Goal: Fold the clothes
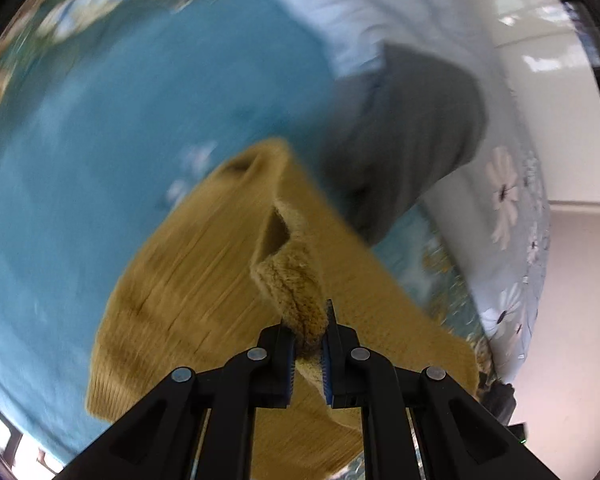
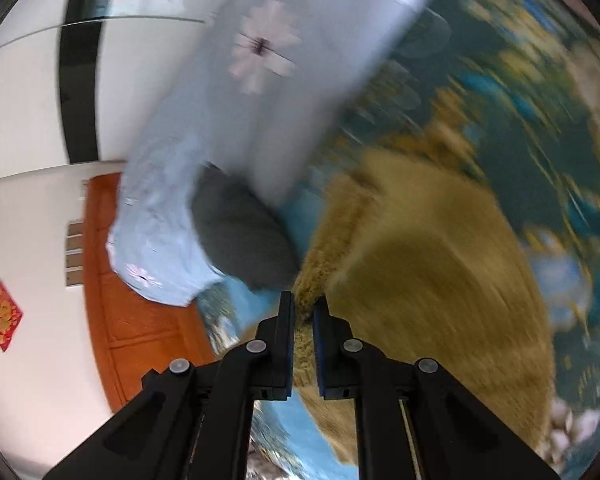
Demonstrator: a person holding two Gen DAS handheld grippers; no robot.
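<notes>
Teal bedding with a floral border spreads beneath us, covering the bed on which the clothes lie; both wrist views are smeared by blur. Along the bed's edge we see a pale blue quilt printed with white flowers, and a white wall stands behind it. An orange wooden door shows in the right wrist view, with a red paper ornament on the wall beside it.

On the bedding we find the mustard knit sweater, its ribbed body partly lifted and draped down toward the sheet. Just beyond it a grey garment rests against the quilt, apart from both claws.

Our left claw is closed on a thick rolled edge of the sweater, the knit bunched between its blue-lined fingers. Our right claw likewise pinches a fold of the same sweater, the fabric wedged in the narrow gap between its jaws while the rest of the knit billows off to its right.
</notes>
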